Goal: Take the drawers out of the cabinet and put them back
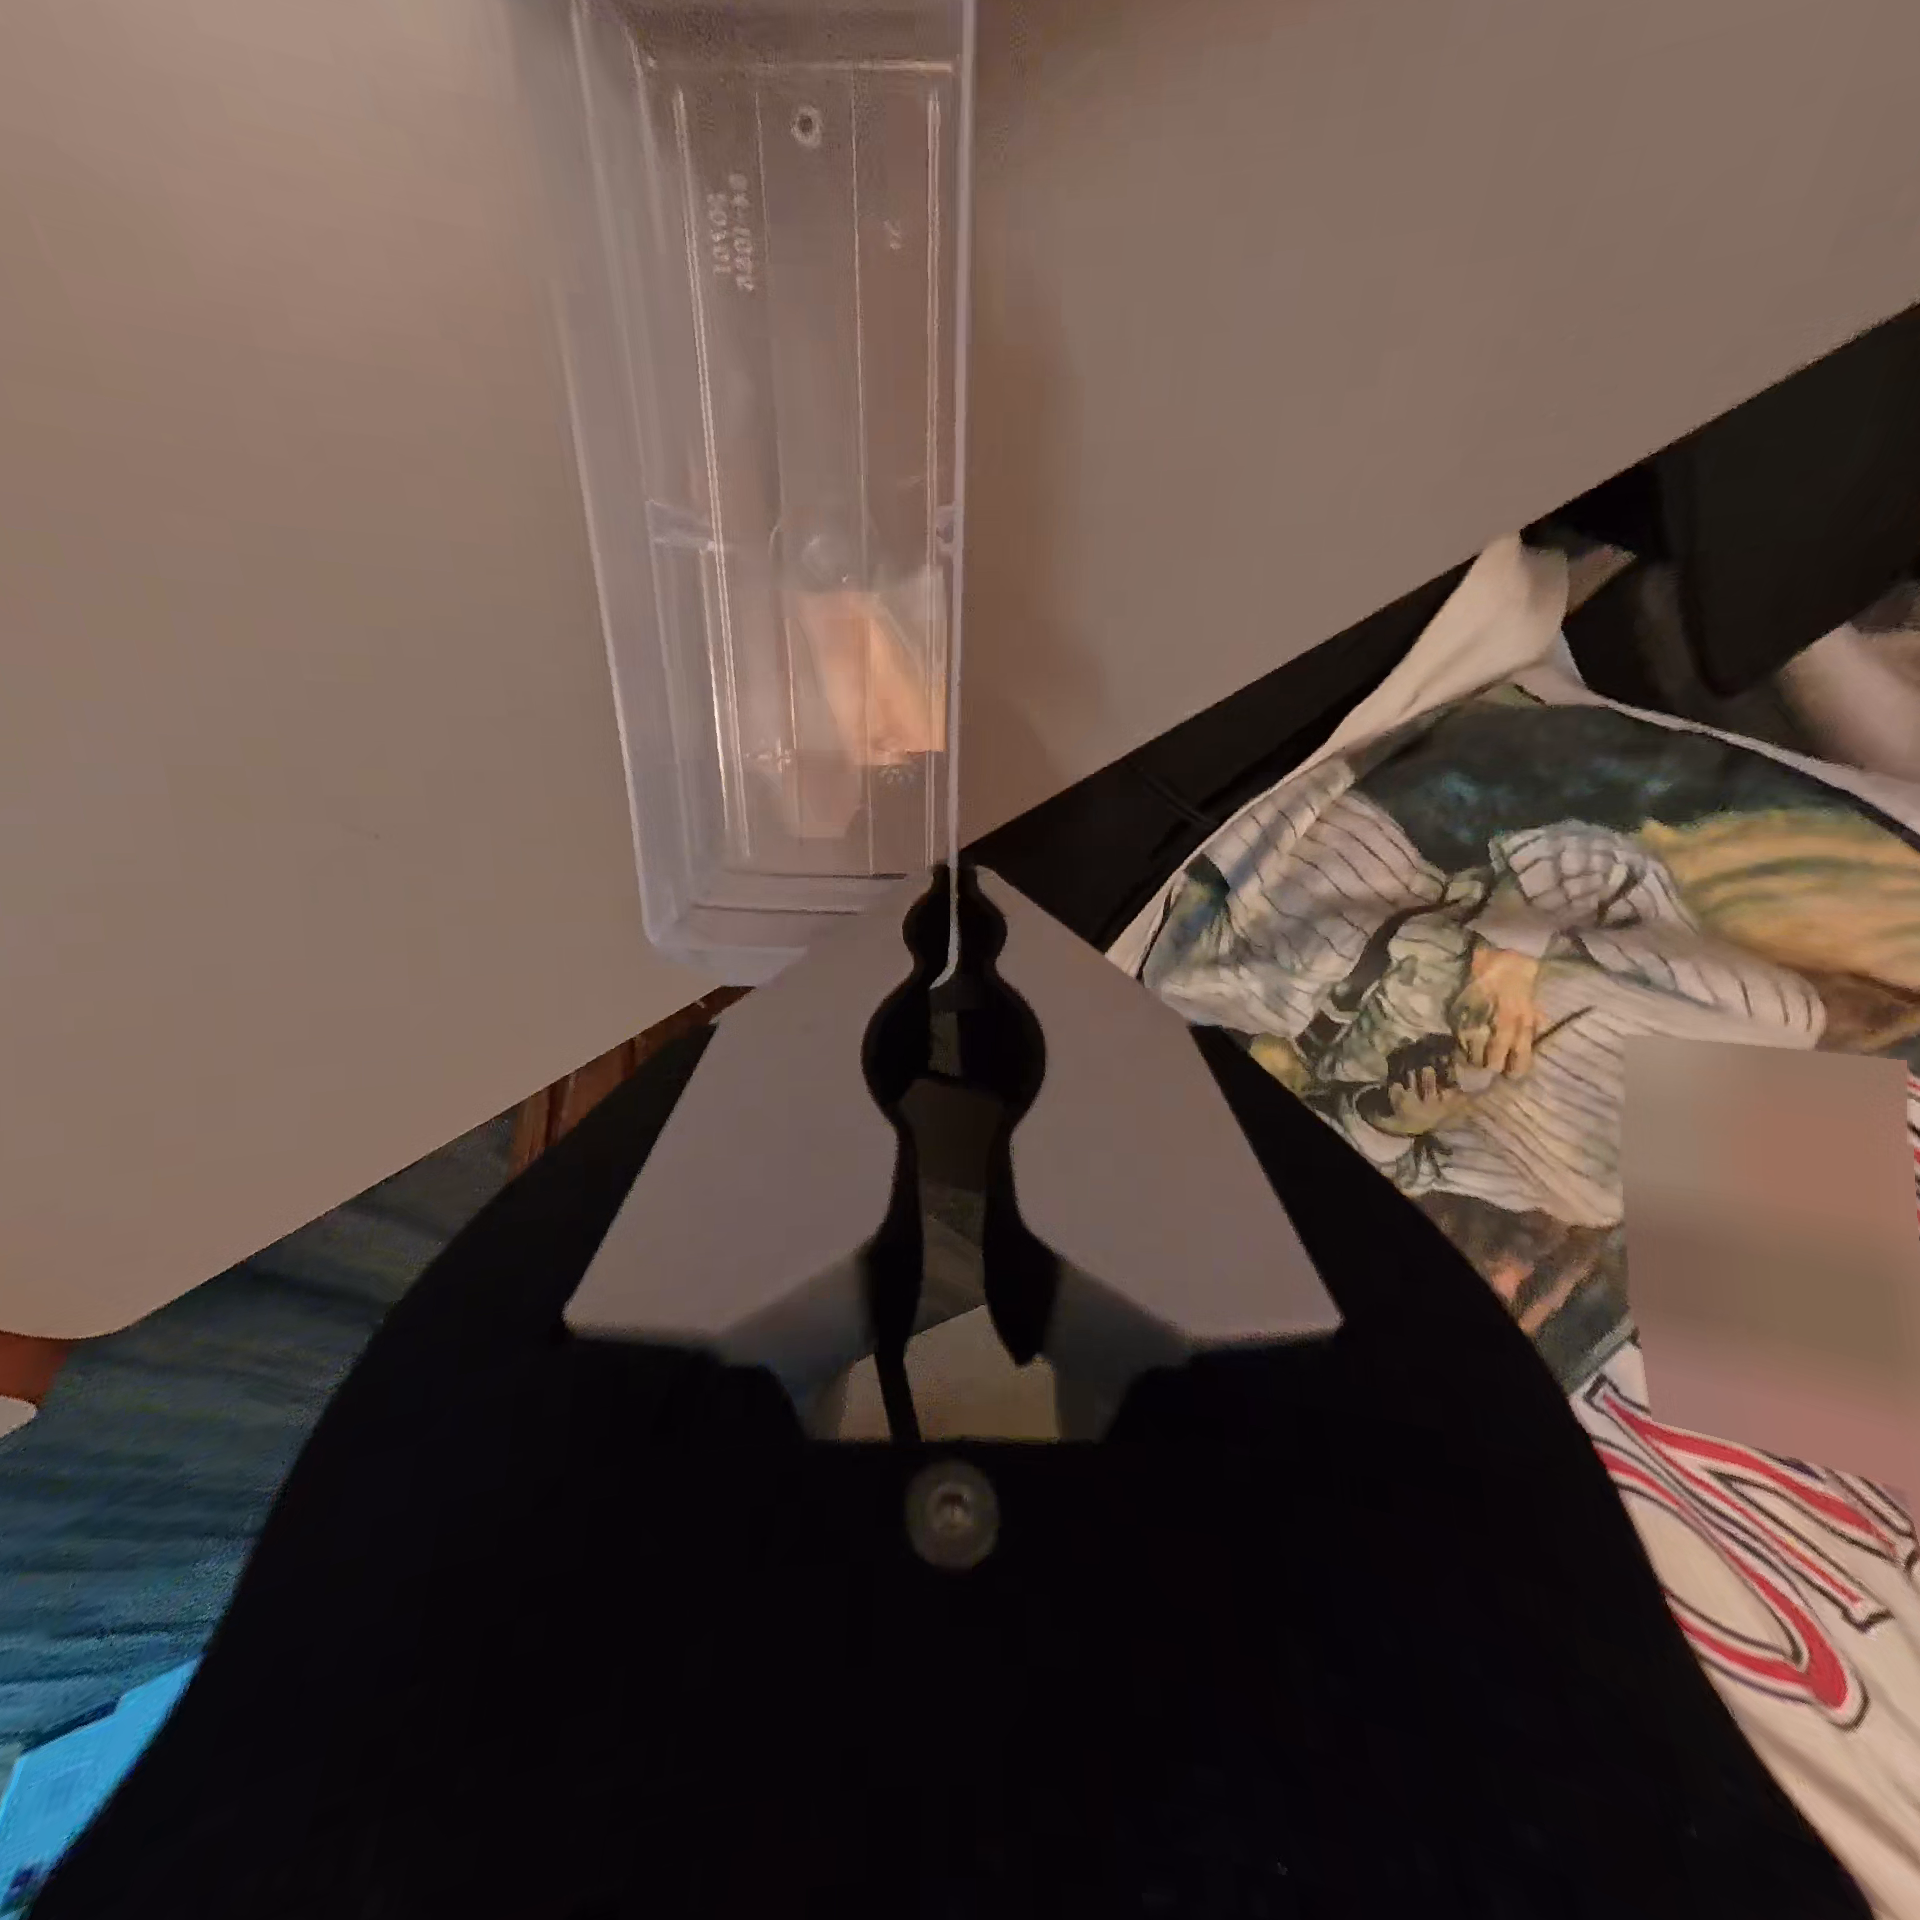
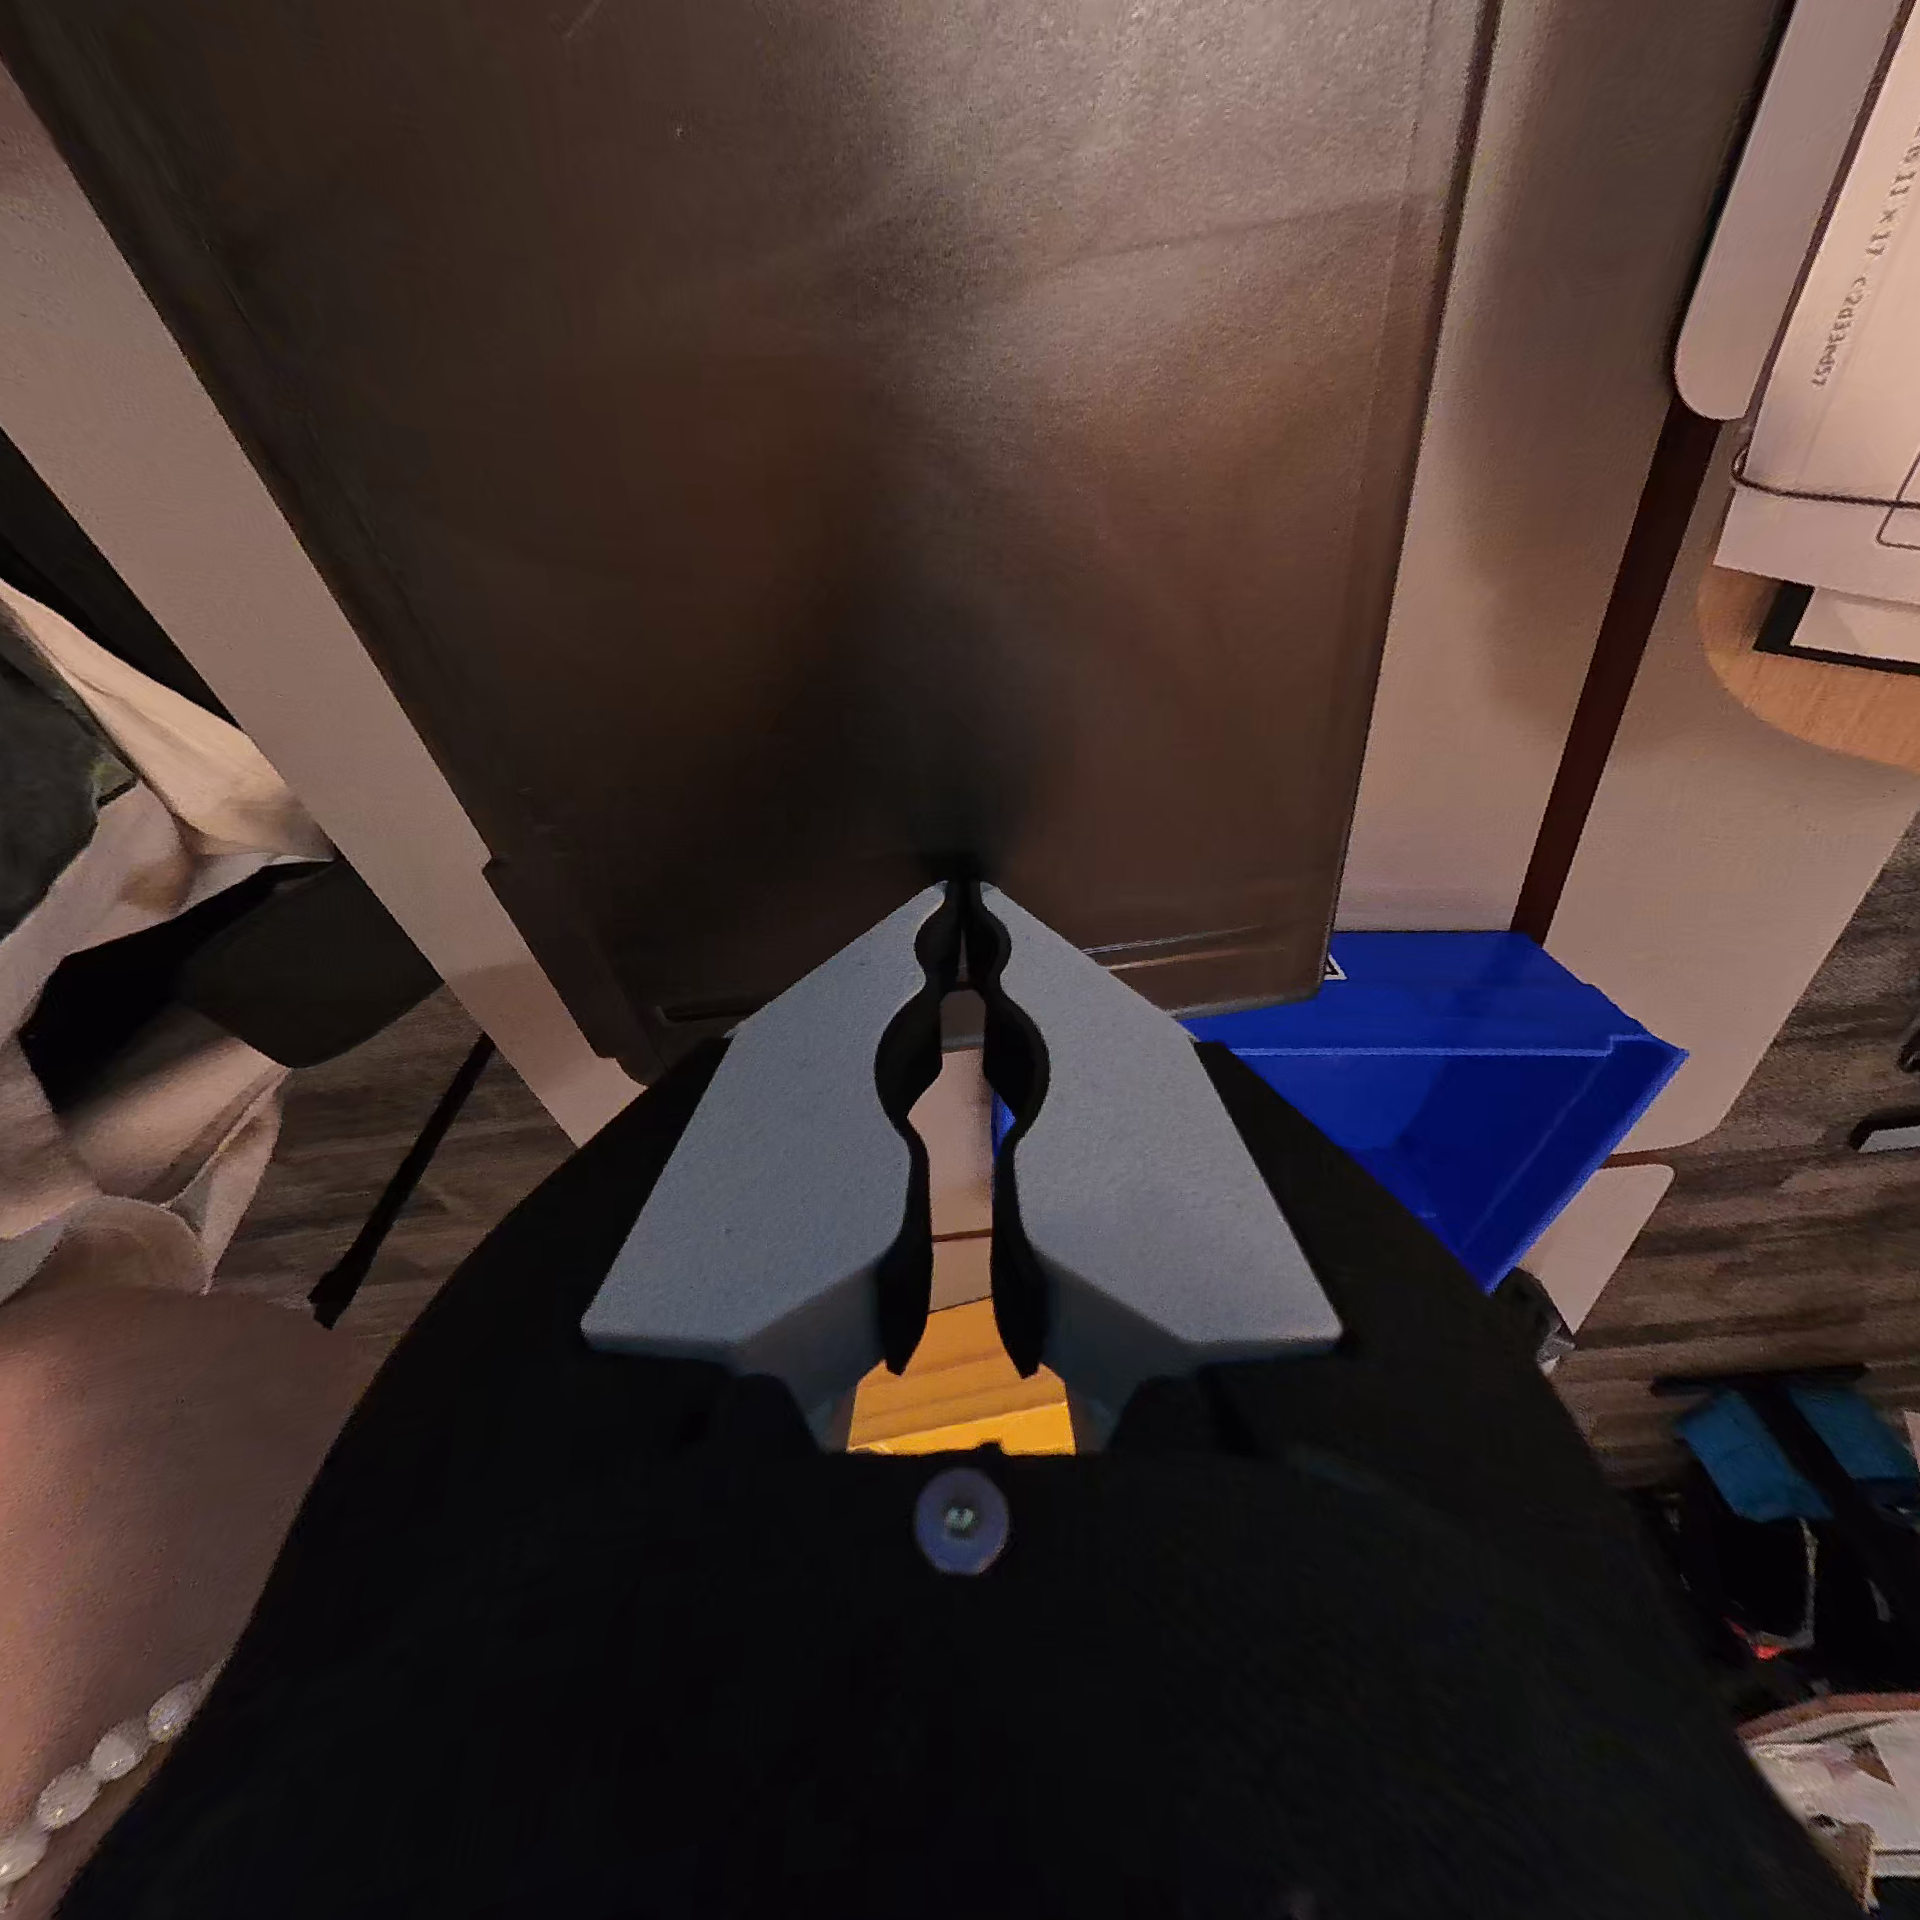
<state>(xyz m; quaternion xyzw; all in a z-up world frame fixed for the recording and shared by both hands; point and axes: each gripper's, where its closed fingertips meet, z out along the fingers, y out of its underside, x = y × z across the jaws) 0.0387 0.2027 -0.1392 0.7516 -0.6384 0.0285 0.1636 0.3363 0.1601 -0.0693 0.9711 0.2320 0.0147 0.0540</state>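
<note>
A clear plastic drawer hangs over the white tabletop, long side pointing away from me, with a small tan piece inside. My left gripper is shut on the thin right side wall of this drawer at its near end. In the right wrist view a large dark cabinet panel fills the upper middle. My right gripper is shut with its tips pinched on a thin edge of that dark cabinet near its lower end. The cabinet's front and its other drawers are hidden.
The tabletop's black edge runs diagonally at right, with a person's printed shirt beyond it. Blue carpet lies at lower left. A blue bin, a yellow object, white table legs and stacked paper boxes surround the cabinet.
</note>
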